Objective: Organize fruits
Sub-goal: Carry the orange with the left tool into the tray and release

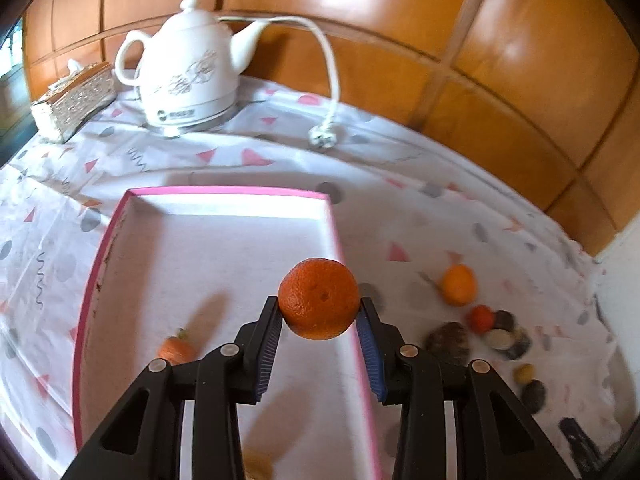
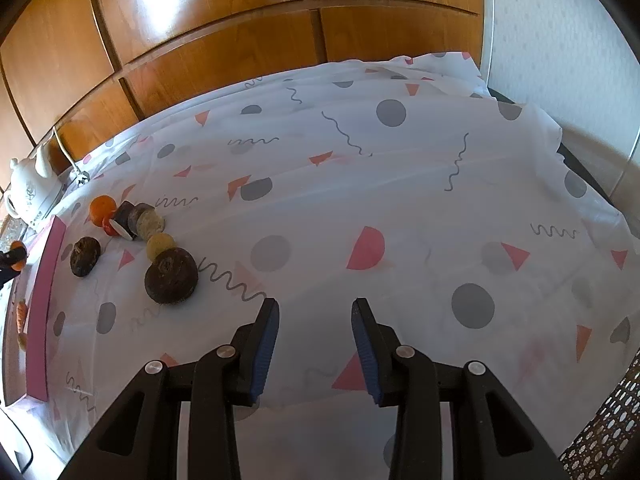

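Left wrist view: the white ceramic kettle [image 1: 188, 68] at 11 o'clock carries a small logo and print on its base, too blurred to read, and the left gripper [image 1: 319, 312] pinches a dimpled round orange [image 1: 319, 298] between its ribbed blue pads, held above the right rim of the pink-edged white tray [image 1: 224, 191]. A small orange fruit [image 1: 176, 350] lies inside the tray at 8 o'clock of the claw. In the right wrist view the right gripper [image 2: 315, 312] is spread over the patterned cloth [image 2: 400, 208], with a dark rough-skinned round fruit [image 2: 171, 276] at its 10 o'clock among other loose fruits.
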The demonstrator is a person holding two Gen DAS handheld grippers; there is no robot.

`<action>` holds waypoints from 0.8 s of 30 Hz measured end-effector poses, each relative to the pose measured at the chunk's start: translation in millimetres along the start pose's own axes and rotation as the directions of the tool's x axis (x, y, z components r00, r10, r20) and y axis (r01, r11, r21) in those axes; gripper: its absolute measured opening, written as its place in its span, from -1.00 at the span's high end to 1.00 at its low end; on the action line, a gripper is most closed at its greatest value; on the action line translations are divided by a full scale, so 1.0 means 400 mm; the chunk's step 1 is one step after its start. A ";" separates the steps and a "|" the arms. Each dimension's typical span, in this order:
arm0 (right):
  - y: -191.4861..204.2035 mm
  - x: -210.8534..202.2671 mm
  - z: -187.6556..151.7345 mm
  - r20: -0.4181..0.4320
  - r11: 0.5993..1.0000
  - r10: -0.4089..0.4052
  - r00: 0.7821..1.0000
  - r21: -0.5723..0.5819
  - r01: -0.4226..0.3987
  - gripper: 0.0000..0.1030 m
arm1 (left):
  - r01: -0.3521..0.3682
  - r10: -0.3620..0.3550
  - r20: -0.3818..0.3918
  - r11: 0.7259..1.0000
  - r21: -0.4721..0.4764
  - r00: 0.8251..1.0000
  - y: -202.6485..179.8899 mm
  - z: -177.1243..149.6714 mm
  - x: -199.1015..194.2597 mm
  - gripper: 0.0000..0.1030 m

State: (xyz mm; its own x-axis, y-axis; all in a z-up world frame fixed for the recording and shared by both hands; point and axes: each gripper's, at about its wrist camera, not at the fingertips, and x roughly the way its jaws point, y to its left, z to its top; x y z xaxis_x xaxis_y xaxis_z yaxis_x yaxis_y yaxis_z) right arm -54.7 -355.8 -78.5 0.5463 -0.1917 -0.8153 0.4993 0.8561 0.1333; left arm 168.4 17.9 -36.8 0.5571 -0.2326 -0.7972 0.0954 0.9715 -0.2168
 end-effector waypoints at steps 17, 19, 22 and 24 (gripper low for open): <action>-0.019 -0.002 -0.005 -0.003 0.999 -0.021 1.000 0.025 0.021 0.26 | -0.141 0.145 0.038 0.986 -0.093 0.989 0.046 -0.032 -0.002 -0.07; -0.022 -0.003 -0.005 -0.003 0.999 -0.022 1.000 0.031 0.022 0.26 | -0.142 0.148 0.048 0.984 -0.108 0.988 0.046 -0.040 -0.020 -0.14; -0.022 -0.003 -0.006 -0.002 0.999 -0.024 1.000 0.035 0.024 0.26 | -0.135 0.143 0.070 0.985 -0.107 0.987 0.035 -0.053 -0.051 -0.17; -0.022 -0.005 -0.005 0.000 0.999 -0.023 1.000 0.036 0.023 0.26 | -0.132 0.140 0.088 0.987 -0.094 0.986 0.026 -0.063 -0.074 -0.23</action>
State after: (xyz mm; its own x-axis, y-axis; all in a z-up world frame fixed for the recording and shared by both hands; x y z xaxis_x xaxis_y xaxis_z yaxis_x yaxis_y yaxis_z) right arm -61.5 -361.9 -79.2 0.5346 -0.2109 -0.8184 0.5357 0.8335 0.1351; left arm 132.1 33.9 -29.6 0.6356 -0.0894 -0.7669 -0.0568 0.9852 -0.1618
